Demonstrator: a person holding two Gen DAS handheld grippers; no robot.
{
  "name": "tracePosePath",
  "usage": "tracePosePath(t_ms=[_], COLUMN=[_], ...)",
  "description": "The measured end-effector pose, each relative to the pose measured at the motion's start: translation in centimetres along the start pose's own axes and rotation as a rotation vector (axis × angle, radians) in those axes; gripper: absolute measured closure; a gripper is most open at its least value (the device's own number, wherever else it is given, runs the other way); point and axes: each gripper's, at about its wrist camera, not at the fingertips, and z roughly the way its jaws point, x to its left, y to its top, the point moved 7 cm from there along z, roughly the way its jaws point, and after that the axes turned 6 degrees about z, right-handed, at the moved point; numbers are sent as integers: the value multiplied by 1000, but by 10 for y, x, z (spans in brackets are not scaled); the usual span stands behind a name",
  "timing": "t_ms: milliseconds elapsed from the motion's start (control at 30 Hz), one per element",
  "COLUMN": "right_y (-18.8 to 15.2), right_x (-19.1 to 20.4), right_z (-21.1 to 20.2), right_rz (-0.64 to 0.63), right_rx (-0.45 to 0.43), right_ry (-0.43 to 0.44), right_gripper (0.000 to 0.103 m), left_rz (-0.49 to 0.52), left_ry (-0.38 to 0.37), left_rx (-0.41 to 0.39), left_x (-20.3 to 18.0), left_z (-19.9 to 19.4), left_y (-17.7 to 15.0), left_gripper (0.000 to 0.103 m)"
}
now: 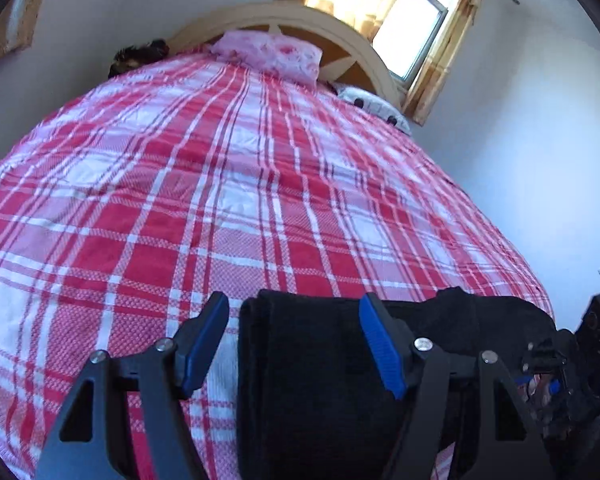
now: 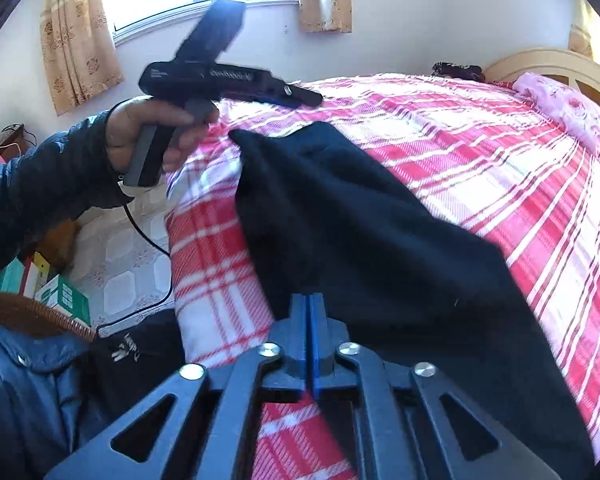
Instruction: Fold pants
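Note:
Black pants (image 2: 360,216) lie folded along the near edge of the bed. In the left wrist view the pants (image 1: 316,372) sit below my left gripper (image 1: 294,308), which is open with its blue pads apart, one over the bedspread and one over the cloth. My right gripper (image 2: 309,300) is shut with its blue pads pressed together at the pants' near edge; whether cloth is pinched between them does not show. The left gripper also shows in the right wrist view (image 2: 300,98), held in a hand above the pants' far end.
The bed has a red and white plaid bedspread (image 1: 220,200), a pink pillow (image 1: 276,54) and a curved headboard (image 1: 340,32). A window (image 1: 412,28) with curtains is behind it. Beside the bed are a wicker basket (image 2: 32,316), boxes (image 2: 64,296) and a tiled floor.

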Motion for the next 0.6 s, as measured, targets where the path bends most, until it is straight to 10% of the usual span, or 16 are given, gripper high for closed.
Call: tracePosePath(t_ms=[67, 233, 400, 600], right_y=[10, 30, 35, 27], right_x=[5, 9, 20, 36], right_z=[5, 28, 51, 55], right_rz=[-11, -27, -70, -77], right_rx=[-10, -38, 3, 45], right_ry=[-2, -51, -39, 1], right_gripper=[48, 49, 99, 100], left_rz=[-19, -3, 2, -12], left_ry=[-29, -29, -27, -7], left_rx=[49, 98, 95, 79], left_x=[1, -4, 2, 8], left_z=[9, 13, 8, 12], left_y=[-3, -8, -6, -3], left_gripper=[39, 60, 86, 92])
